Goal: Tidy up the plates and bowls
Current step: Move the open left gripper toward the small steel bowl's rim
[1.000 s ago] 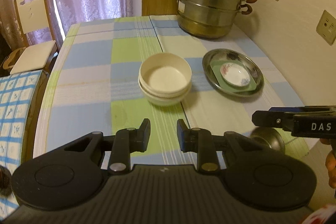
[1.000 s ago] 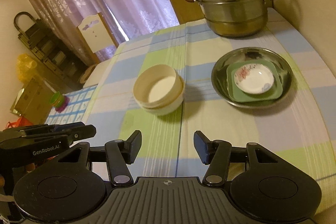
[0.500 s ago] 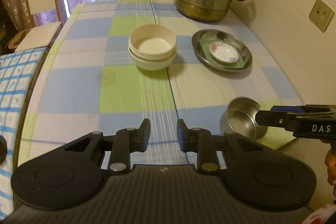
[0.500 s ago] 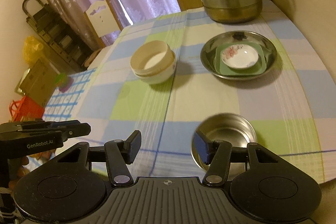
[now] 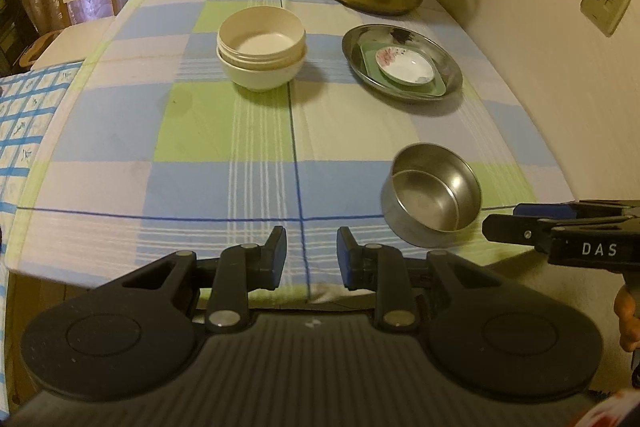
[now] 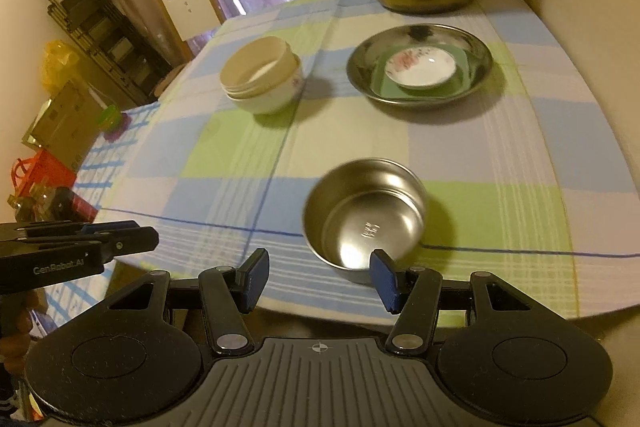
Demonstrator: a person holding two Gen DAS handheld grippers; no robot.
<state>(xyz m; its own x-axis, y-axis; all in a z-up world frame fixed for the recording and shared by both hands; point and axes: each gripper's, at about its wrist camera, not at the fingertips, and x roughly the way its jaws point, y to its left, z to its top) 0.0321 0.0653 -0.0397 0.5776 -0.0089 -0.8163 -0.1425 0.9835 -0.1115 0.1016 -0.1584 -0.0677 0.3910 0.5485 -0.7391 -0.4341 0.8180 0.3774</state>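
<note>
- Steel bowl (image 6: 366, 217) sits alone near the table's (image 5: 100, 187) front edge, at about twelve to one o'clock from our right gripper (image 6: 318, 277), just beyond its tips.
- We hold the right gripper released, nothing between its pads; its right pad overlaps the bowl's near rim in view, and contact is unclear.
- We should straddle that near wall, one pad inside and one outside, then close gently.
- Our left gripper (image 5: 308, 257) is narrowly parted and empty; the cream bowls (image 5: 262, 53) at eleven o'clock look the likely place for it.
</note>
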